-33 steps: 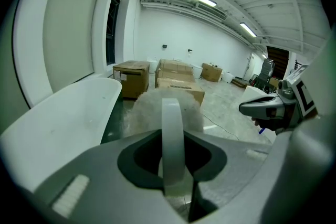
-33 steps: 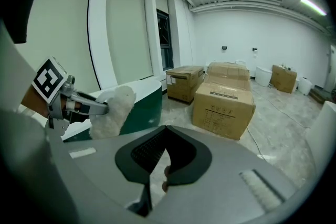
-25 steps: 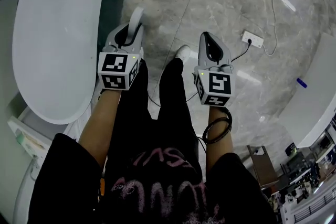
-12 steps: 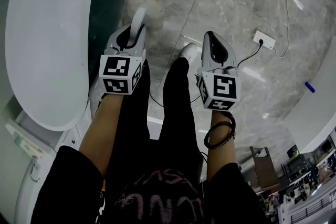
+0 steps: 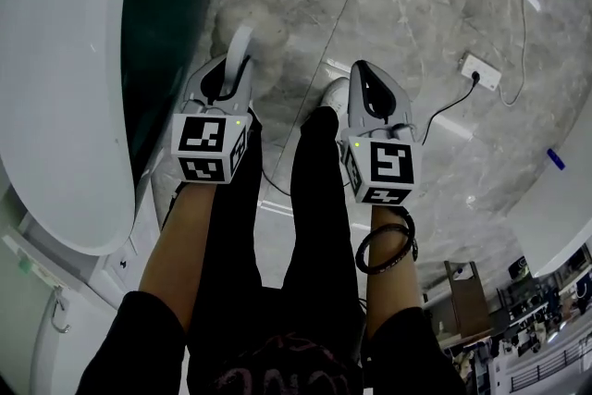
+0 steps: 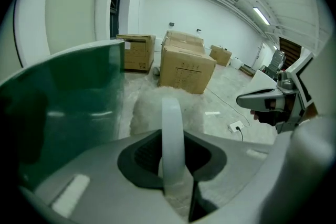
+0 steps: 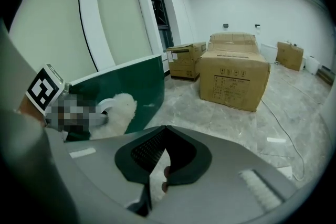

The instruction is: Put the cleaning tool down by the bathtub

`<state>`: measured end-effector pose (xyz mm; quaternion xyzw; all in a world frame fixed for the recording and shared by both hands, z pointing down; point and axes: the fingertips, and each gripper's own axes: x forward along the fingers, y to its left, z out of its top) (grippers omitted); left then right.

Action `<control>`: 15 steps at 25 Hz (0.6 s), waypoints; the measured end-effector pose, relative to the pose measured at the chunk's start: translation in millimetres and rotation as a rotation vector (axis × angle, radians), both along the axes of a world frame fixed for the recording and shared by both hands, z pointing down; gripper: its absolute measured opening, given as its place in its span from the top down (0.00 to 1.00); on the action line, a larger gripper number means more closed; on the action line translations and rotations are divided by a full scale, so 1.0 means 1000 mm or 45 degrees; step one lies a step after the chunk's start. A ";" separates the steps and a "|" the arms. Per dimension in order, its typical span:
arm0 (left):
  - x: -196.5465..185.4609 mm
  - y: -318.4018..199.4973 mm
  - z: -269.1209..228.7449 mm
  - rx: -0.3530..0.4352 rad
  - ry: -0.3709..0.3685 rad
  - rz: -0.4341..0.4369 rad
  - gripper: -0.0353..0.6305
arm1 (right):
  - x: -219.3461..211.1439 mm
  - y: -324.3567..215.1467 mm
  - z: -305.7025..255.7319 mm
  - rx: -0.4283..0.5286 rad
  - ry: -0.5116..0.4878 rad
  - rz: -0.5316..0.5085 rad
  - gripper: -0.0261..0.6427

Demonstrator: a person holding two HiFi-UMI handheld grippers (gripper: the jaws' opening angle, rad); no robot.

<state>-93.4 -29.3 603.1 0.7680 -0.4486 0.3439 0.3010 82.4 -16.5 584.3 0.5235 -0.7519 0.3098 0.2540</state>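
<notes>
Pointing down, left gripper (image 5: 227, 74) clamps cleaning tool (image 5: 242, 42) beside bathtub (image 5: 65, 88).

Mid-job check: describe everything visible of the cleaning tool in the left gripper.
The cleaning tool has a smooth white, plastic-looking curved handle and a fluffy white head. The left gripper is shut on the handle, pointing the head forward over the grey marble floor, close beside the dark green side of the bathtub. Floor contact cannot be told.
</notes>
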 end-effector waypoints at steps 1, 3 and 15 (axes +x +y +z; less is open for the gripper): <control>0.000 0.000 0.008 -0.003 0.000 -0.004 0.82 | 0.001 0.000 0.008 -0.003 0.001 0.000 0.94; 0.000 0.001 0.023 -0.006 0.000 -0.008 0.82 | 0.000 0.001 0.024 -0.013 -0.003 -0.001 0.94; -0.009 0.011 0.118 -0.060 -0.040 -0.011 0.82 | -0.007 0.011 0.114 -0.077 -0.017 -0.011 0.94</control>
